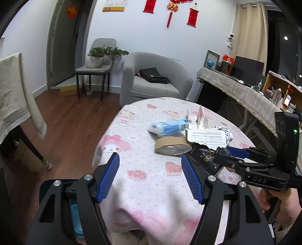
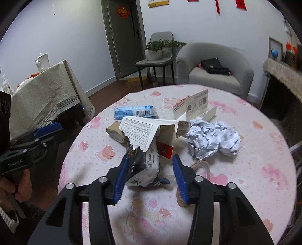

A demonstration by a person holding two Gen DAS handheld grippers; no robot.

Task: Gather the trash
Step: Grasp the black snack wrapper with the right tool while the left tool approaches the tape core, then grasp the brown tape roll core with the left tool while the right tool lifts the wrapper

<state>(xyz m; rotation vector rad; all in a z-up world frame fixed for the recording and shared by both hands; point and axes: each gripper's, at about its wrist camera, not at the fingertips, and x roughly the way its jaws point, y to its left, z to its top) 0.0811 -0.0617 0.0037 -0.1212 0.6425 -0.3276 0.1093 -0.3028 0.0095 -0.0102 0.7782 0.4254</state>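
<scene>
Right wrist view alone shows crumpled paper (image 2: 213, 139), right fingers (image 2: 151, 181) straddling wrapper (image 2: 141, 165), left fingers (image 1: 151, 181) apart, empty

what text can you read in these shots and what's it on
"DAS": right gripper, on its body.
"Genrobot AI": left gripper, on its body; small, a likely reading.
"迪": red and white box.
Torn form, blue pack barcode, QR card, black wrapper, red wall hangings: print too small or blurred to read.
</scene>
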